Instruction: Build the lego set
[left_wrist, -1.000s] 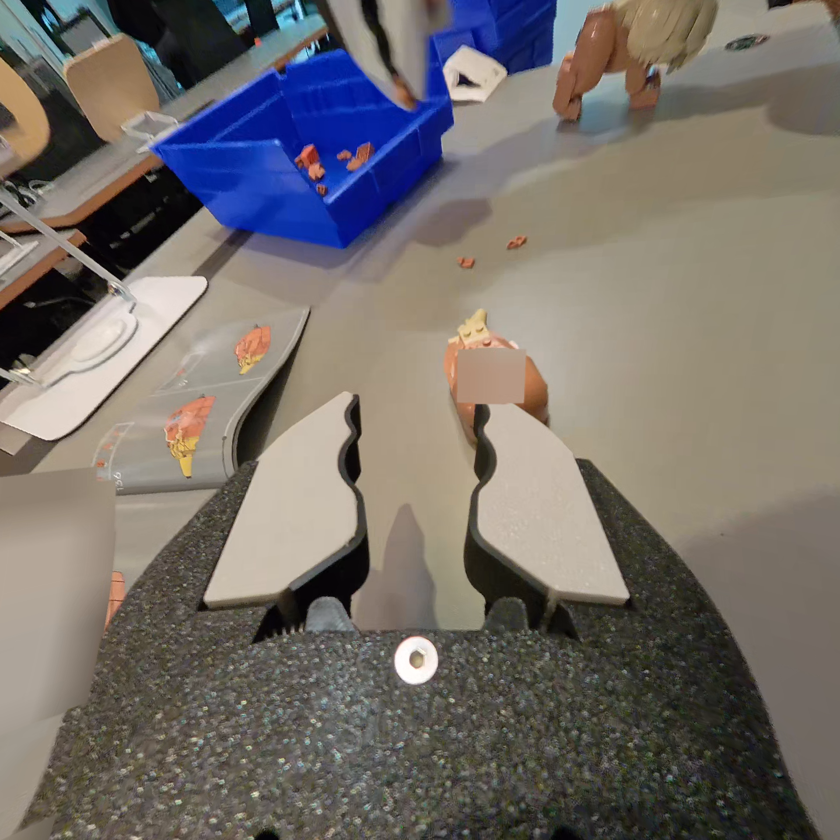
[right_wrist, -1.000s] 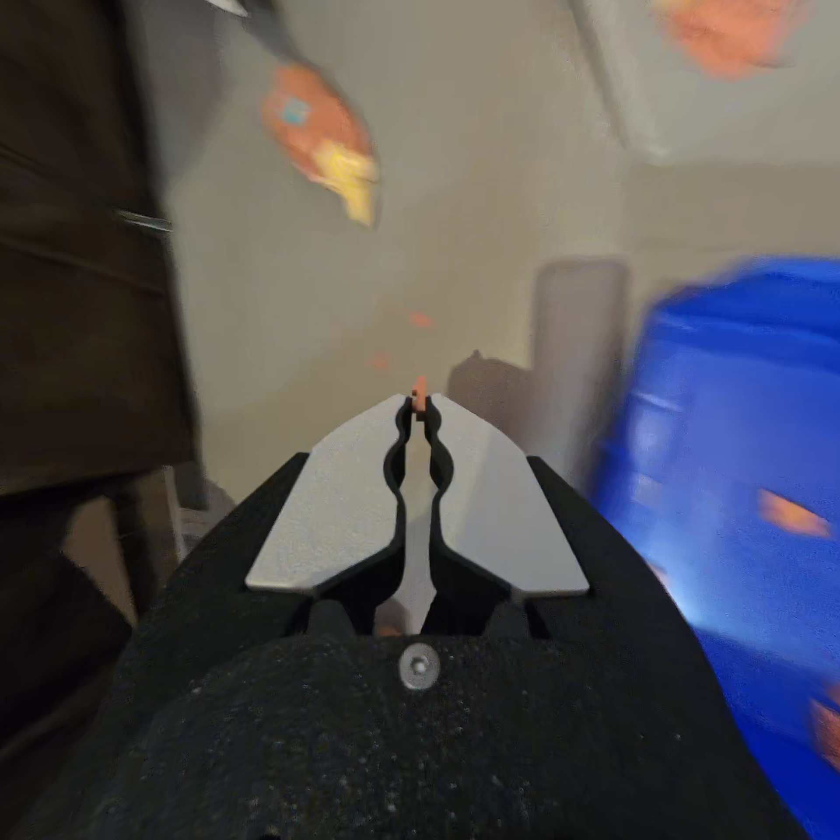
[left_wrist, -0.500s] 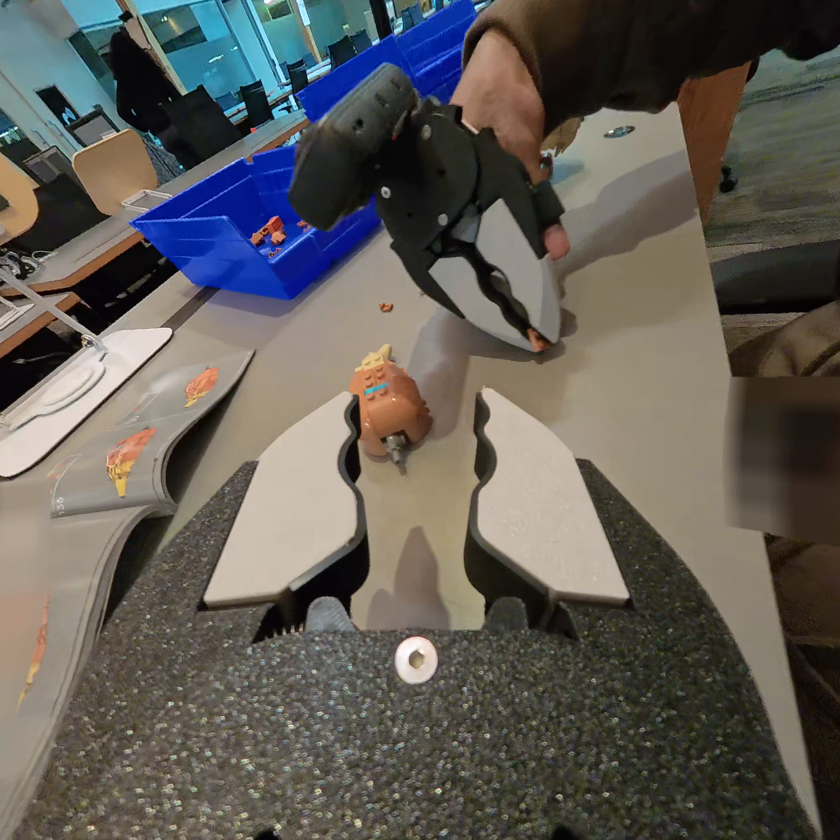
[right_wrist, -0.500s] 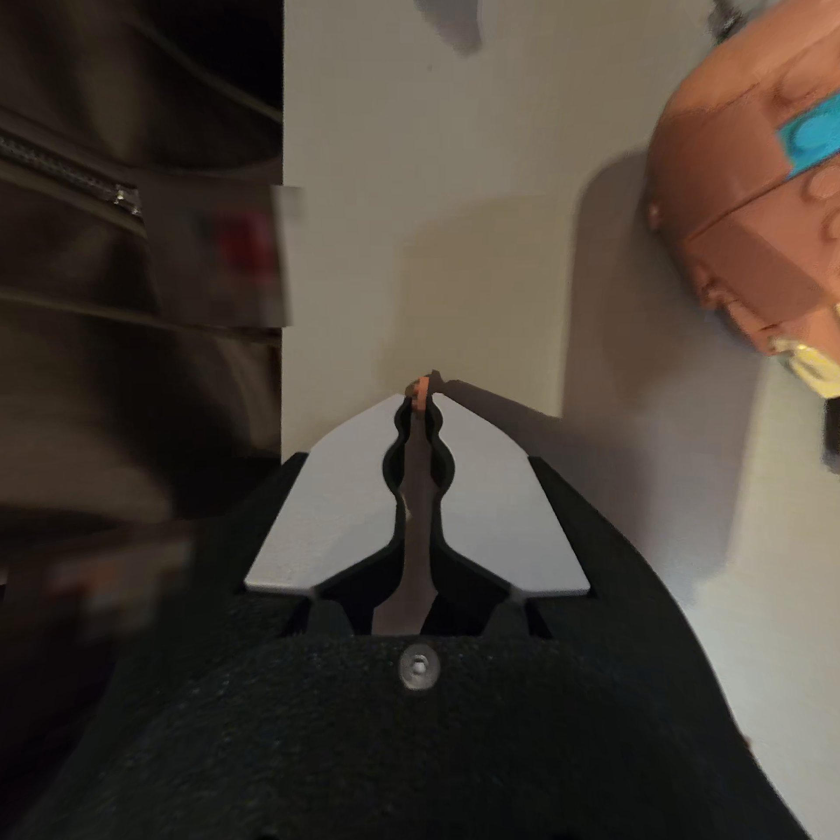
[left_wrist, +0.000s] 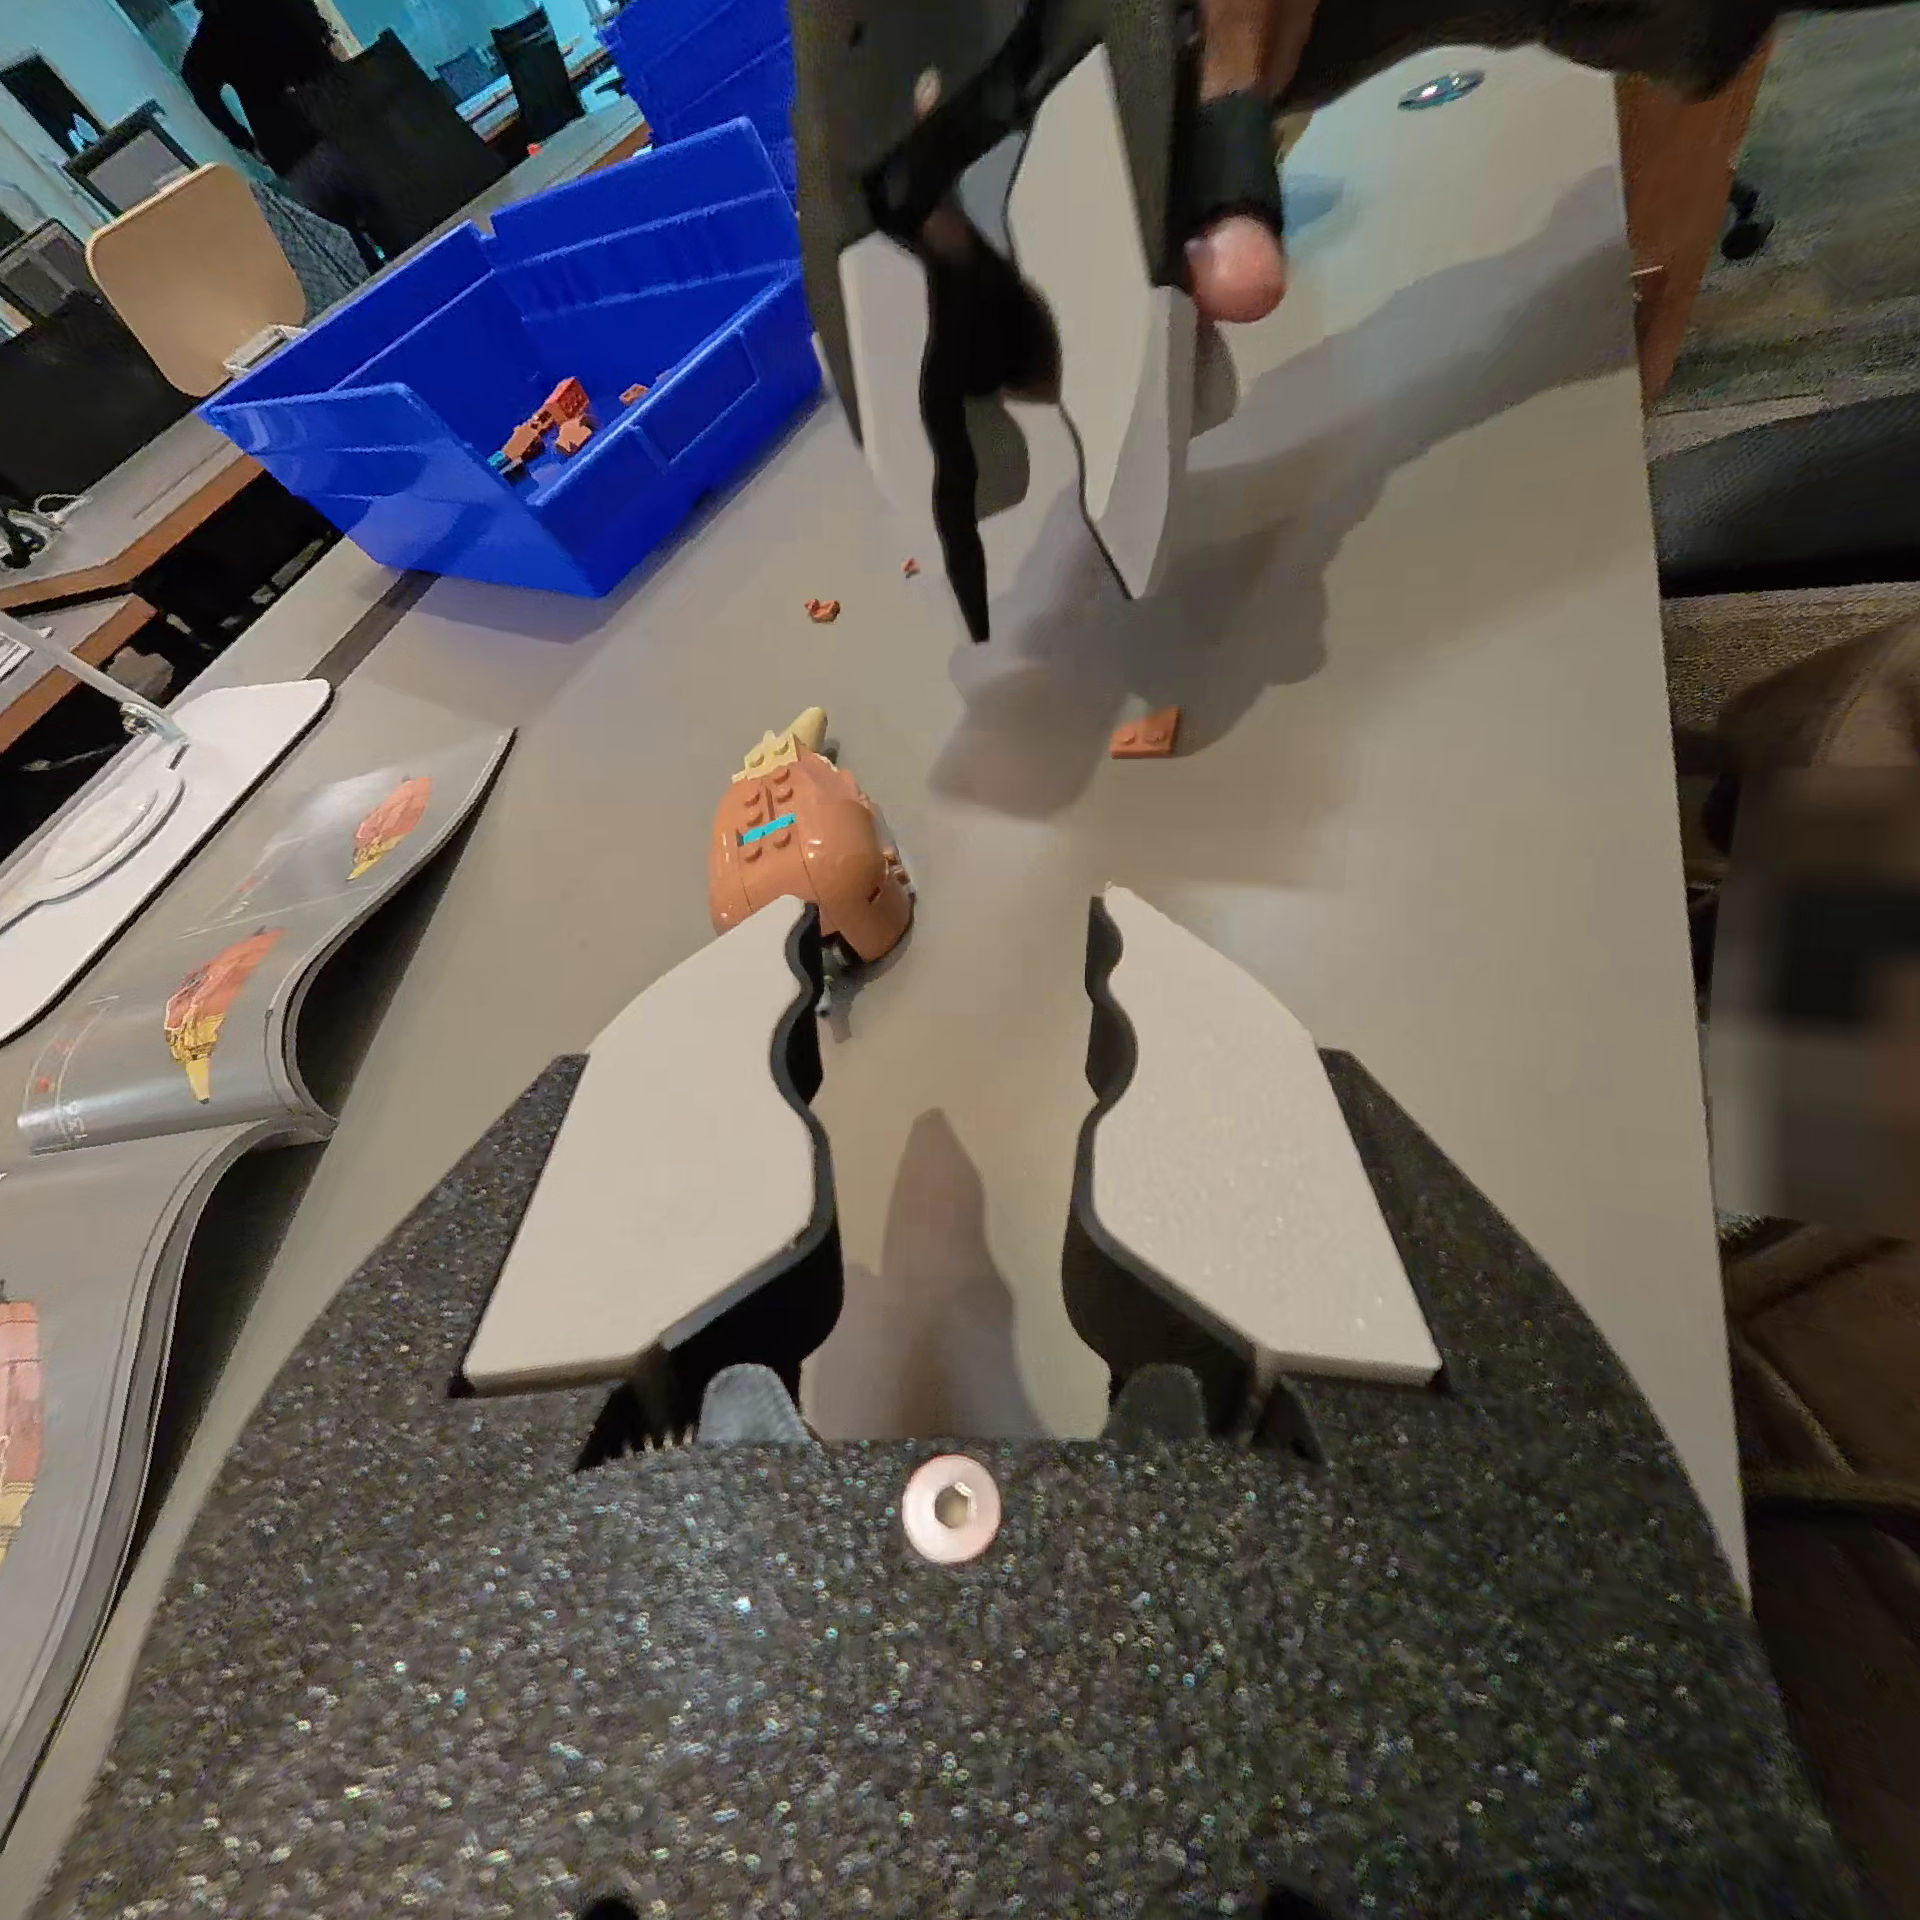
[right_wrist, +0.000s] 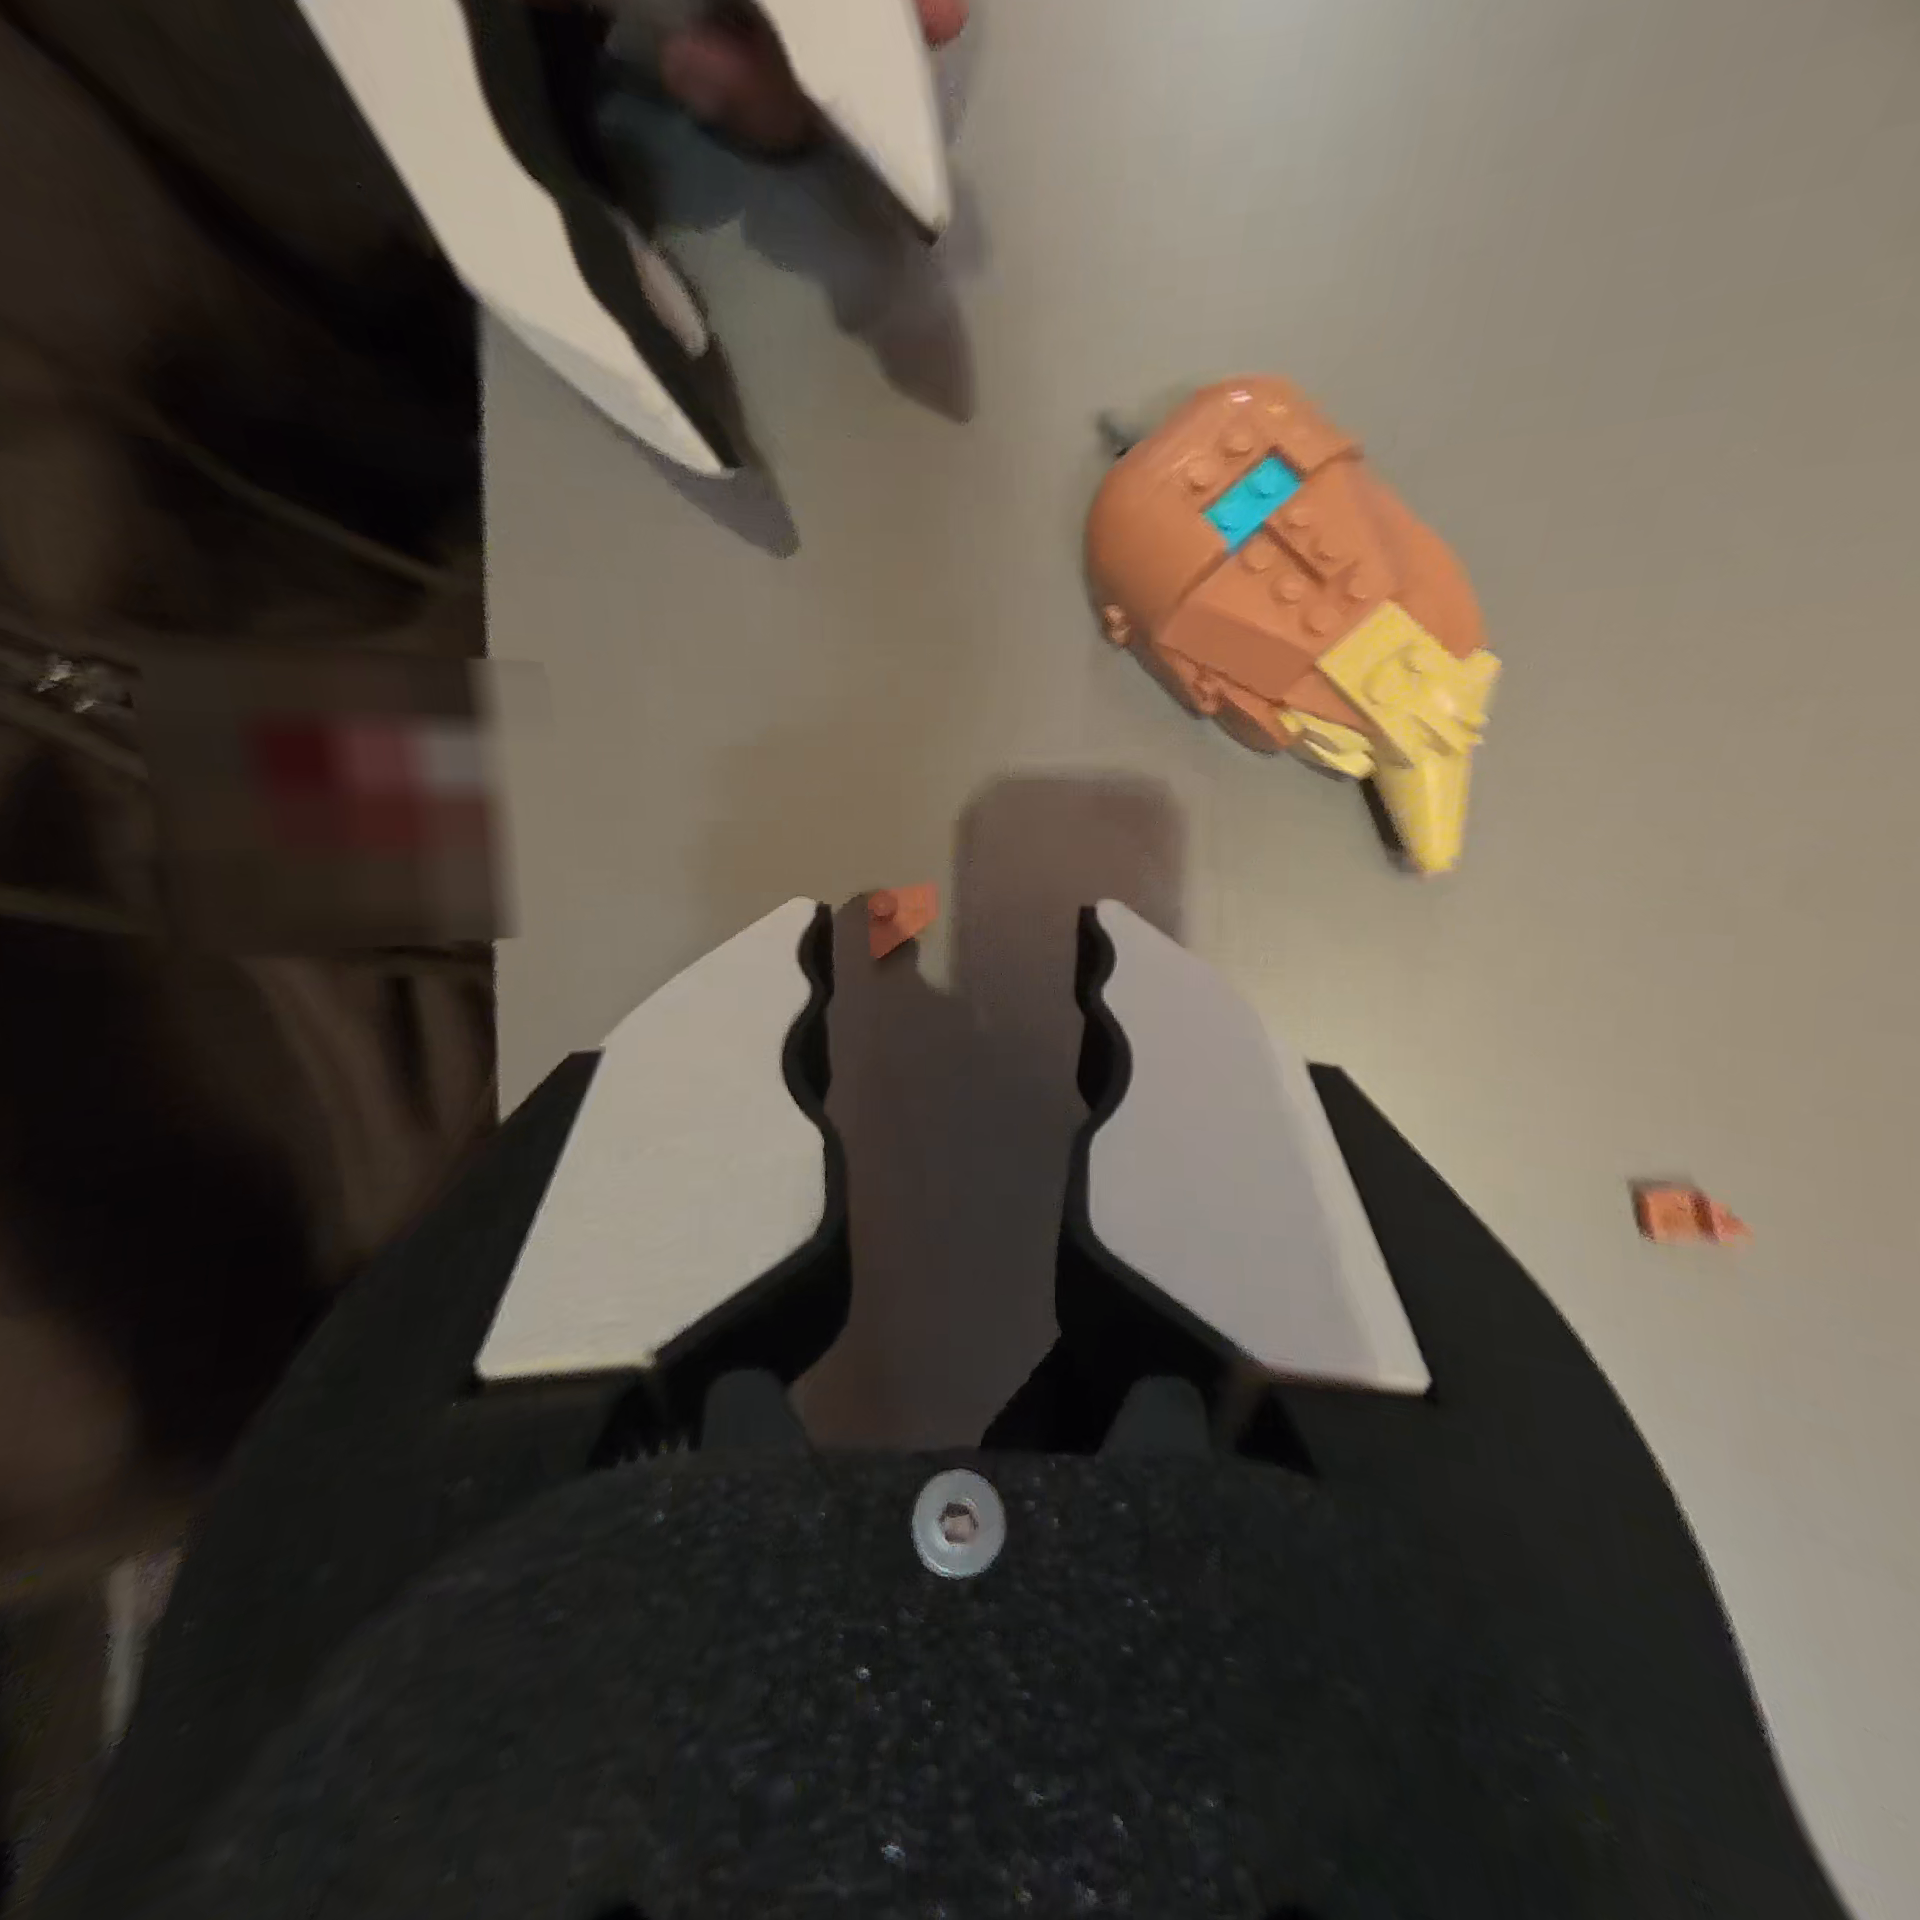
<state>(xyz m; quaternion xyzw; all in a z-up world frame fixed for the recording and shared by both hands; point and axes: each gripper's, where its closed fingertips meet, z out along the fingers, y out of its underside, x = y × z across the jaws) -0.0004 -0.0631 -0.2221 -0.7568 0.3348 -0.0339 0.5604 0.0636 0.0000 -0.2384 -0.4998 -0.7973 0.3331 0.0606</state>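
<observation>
A tan-brown lego assembly (left_wrist: 805, 862) with a teal stud and a yellow pointed end lies on the grey table (left_wrist: 1403, 727). My left gripper (left_wrist: 951, 914) is open and empty, and its left fingertip sits just in front of the assembly. My right gripper (left_wrist: 1055, 603) hangs open above the table beyond it. A small brown plate (left_wrist: 1148, 736) lies on the table below the right gripper. In the right wrist view, the right gripper (right_wrist: 956, 914) is open, the plate (right_wrist: 902, 920) lies just past its left fingertip, and the assembly (right_wrist: 1278, 582) is farther right.
A blue bin (left_wrist: 540, 395) with several brown pieces stands at the back left. An open instruction booklet (left_wrist: 260, 935) lies at the left. Loose small pieces (left_wrist: 823, 608) lie mid-table, and one (right_wrist: 1683, 1210) shows in the right wrist view. The table edge and a person's dark jacket (right_wrist: 208, 520) are close.
My right gripper was shut on the small brown plate; it has opened and lifted, and the plate now lies on the table. My left gripper stays open near the assembly.
</observation>
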